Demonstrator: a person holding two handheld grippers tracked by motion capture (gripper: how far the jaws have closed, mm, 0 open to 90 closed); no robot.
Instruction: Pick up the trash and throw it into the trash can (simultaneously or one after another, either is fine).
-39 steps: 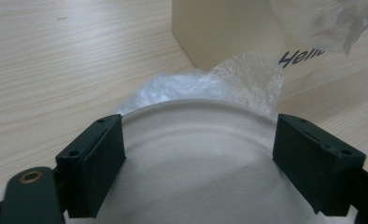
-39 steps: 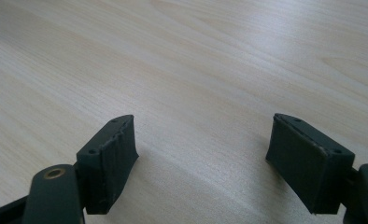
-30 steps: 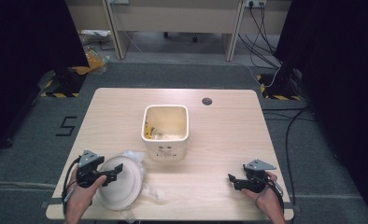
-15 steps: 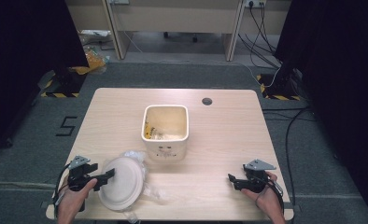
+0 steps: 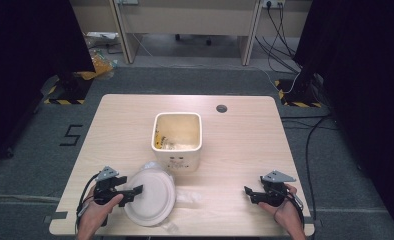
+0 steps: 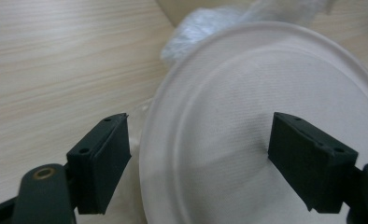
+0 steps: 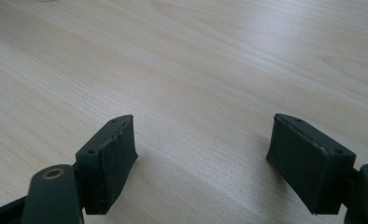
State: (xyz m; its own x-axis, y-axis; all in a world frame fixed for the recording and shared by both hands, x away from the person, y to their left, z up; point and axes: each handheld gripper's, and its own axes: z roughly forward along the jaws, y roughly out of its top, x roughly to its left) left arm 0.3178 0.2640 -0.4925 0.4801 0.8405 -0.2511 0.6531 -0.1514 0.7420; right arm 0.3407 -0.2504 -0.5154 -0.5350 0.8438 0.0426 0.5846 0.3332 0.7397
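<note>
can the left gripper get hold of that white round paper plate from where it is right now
Probably yes. The left gripper already straddles the rim of the white round paper plate, one jaw outside the edge and one over its face. The jaws have just been closing, with the rim between them but not yet pinched. Nothing blocks it.

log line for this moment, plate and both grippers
left gripper: open, jaws closing astride paper plate rim | right gripper: open, empty | bin: upright

table (image 5: 110,125): light wood | on it: bin (image 5: 177,142), plate (image 5: 152,197), plastic wrap (image 5: 190,196)
</note>
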